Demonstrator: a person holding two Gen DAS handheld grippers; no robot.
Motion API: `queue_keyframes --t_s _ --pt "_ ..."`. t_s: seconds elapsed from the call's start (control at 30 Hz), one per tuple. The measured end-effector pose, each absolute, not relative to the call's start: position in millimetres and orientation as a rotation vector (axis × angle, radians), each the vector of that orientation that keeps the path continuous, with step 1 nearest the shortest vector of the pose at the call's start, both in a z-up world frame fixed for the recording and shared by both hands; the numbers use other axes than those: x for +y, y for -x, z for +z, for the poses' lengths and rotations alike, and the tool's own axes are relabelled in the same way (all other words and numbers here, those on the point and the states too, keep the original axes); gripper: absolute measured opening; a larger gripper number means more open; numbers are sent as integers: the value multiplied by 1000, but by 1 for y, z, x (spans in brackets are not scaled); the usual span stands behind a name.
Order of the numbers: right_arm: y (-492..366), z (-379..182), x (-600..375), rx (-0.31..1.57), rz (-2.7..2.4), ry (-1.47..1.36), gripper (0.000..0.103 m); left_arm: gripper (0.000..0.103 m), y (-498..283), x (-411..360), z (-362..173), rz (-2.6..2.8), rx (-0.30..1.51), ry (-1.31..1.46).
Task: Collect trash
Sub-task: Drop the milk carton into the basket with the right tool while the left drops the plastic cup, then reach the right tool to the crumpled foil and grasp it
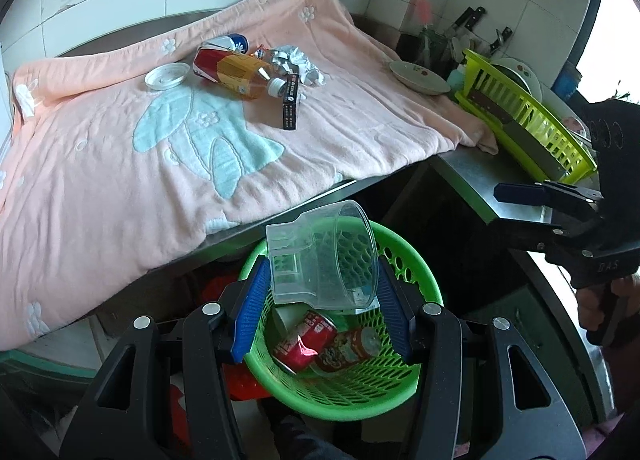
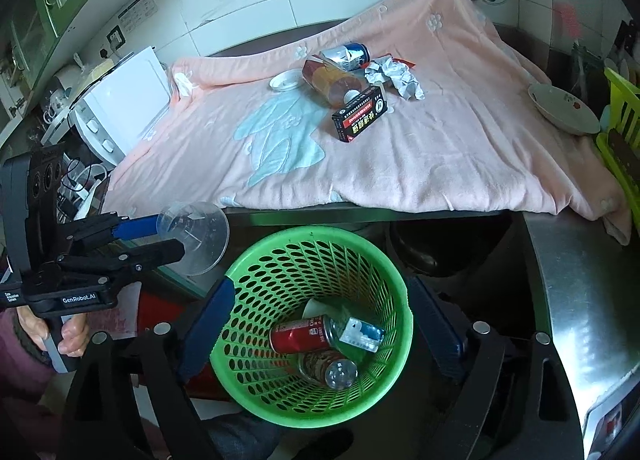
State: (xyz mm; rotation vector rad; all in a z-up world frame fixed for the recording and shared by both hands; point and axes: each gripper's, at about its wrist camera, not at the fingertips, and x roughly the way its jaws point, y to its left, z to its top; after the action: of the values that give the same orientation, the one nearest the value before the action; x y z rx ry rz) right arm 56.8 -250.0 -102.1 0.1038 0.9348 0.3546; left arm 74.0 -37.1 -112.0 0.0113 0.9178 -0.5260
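Observation:
My left gripper is shut on a clear plastic cup and holds it tilted over a green mesh basket; it also shows in the right wrist view with the cup left of the basket. A red can, a small bottle and a wrapper lie inside the basket. My right gripper is open and empty, its jaws on either side of the basket. On the pink towel lie an orange bottle, a black box, crumpled paper, a crushed can and a white lid.
A plate sits at the towel's right edge beside a yellow-green dish rack. A steel counter runs along the right. A white appliance stands left of the towel. Tiled wall and pipes are behind.

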Motion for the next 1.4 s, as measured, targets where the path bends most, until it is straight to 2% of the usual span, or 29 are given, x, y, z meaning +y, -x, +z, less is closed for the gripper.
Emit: queue_keyframes --t_s 0.43,0.57,0.63,0.9,1.0,1.4 --pt "-56 -100 -260 922 337 -114 86 54 -75 -63 -131 -555 984 -59" --pt "-57 -100 -260 920 340 -118 87 60 -77 -66 -133 -560 994 -53" --pt "-57 -100 -259 923 340 -118 87 66 -78 -67 -133 -559 992 -50" --pt "-61 -101 -262 926 337 -129 87 71 -85 -63 -124 -541 973 -35" --pt "-65 -101 -262 926 335 -128 87 77 -89 -58 -121 -519 964 -26" --pt "-94 -97 -259 925 333 -134 88 81 -121 -26 -109 -443 945 31"
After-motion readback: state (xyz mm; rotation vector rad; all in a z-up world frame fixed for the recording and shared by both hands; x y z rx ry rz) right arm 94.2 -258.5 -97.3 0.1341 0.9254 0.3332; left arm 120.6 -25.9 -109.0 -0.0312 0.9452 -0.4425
